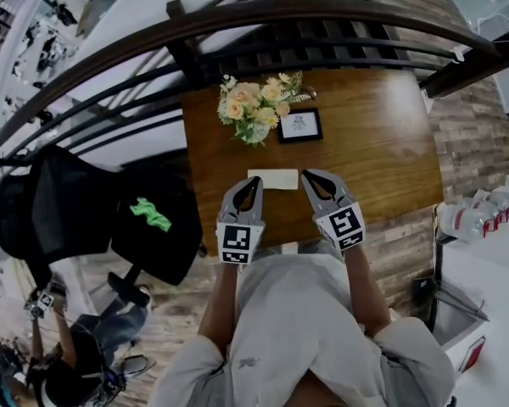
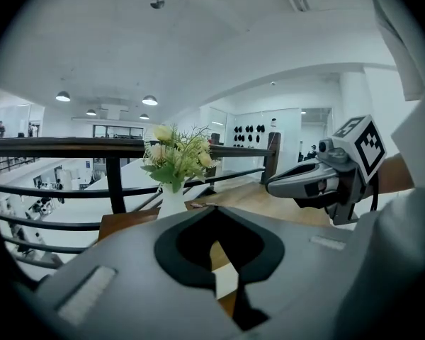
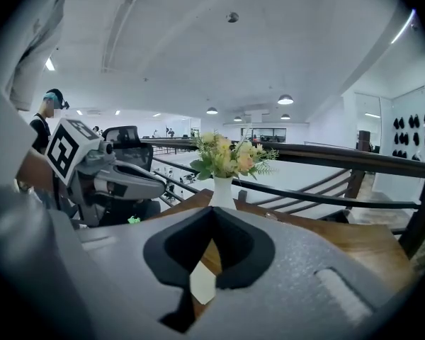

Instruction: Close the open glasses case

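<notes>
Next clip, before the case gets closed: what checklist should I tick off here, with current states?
1. Glasses case on the table, between both grippers: ok.
2. Lid position readable: cannot tell; only a pale flat rectangle shows.
3. Left gripper empty, jaws together: ok.
4. Right gripper empty, jaws together: ok.
5. Flower vase and picture frame apart from the case: ok.

On the table (image 1: 382,155), the glasses case (image 1: 272,179) lies before flowers (image 1: 254,108) and, rightward, a frame (image 1: 299,125).
</notes>
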`<state>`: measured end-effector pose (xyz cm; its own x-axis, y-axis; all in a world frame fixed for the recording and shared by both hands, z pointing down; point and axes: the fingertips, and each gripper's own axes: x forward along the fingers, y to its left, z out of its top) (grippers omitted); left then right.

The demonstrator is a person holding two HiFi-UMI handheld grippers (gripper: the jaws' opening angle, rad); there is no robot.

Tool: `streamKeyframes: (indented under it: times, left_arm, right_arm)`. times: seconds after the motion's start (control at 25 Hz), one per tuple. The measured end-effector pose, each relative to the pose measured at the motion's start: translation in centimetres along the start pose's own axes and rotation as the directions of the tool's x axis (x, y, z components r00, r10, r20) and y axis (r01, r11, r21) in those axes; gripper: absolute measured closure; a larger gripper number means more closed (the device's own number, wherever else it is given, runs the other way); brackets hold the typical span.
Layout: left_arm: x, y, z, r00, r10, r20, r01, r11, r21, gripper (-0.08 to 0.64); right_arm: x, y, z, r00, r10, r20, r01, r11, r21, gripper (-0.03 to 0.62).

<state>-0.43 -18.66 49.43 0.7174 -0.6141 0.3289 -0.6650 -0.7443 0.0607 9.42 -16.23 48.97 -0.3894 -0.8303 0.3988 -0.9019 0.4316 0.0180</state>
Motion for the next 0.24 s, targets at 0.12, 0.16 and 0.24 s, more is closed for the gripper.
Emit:
streamKeyframes:
  times: [0.12, 0.16, 0.24]
  left_arm:
    - [-0.1, -0.09, 0.29, 1.0, -0.004, 0.01, 0.004, 1.0, 0.002, 0.54]
    - [-0.12, -0.14, 0.45, 1.0, -0.004, 0.014, 0.004, 1.0, 0.002, 0.54]
    - [-0.16, -0.24, 0.81, 1.0, -0.004, 0.021, 0.004, 1.0, 0.001, 0.54]
  right_arm:
    - [-0.25, 0.35, 0.61, 1.0, -0.003, 0.012, 0.003, 1.0, 0.001, 0.591]
    - [-0.34, 0.35, 0.75, 1.0, -0.004, 0.015, 0.004, 1.0, 0.001, 0.591]
    - [-0.54, 0.33, 1.04, 1.0, -0.008, 0.02, 0.007, 1.0, 0.001, 0.591]
